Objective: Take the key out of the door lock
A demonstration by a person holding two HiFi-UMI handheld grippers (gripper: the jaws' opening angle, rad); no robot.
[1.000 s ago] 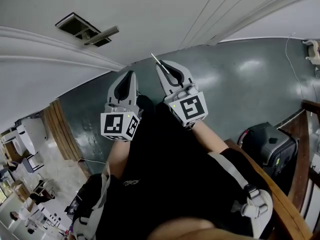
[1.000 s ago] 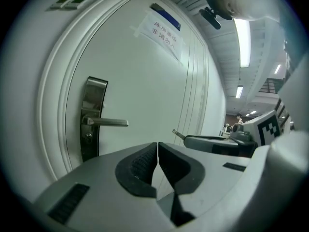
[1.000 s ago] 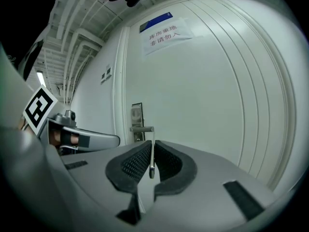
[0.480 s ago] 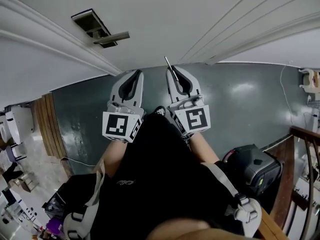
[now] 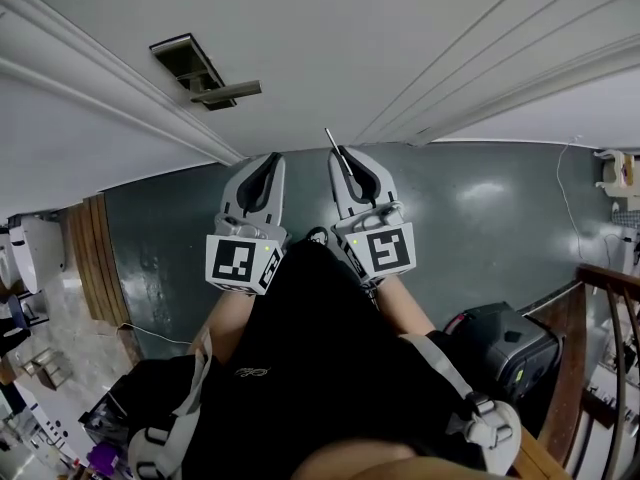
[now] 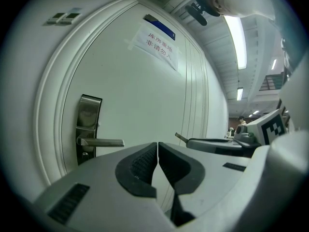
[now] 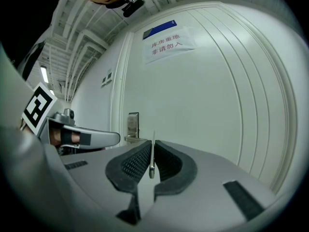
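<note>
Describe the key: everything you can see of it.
The key is a thin, flat strip of silvery metal, seen edge-on. It stands on edge, pinched between the right gripper's dark ribbed fingers, its blade poking out past their tips toward the white door. It is clear of the lock plate, touching nothing else.

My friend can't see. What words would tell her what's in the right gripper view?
The right tool pinches a thin metal key, clear of a white door. On the door are a metal lock plate and, higher up, a paper sign; the left tool shows at the left edge.
</note>
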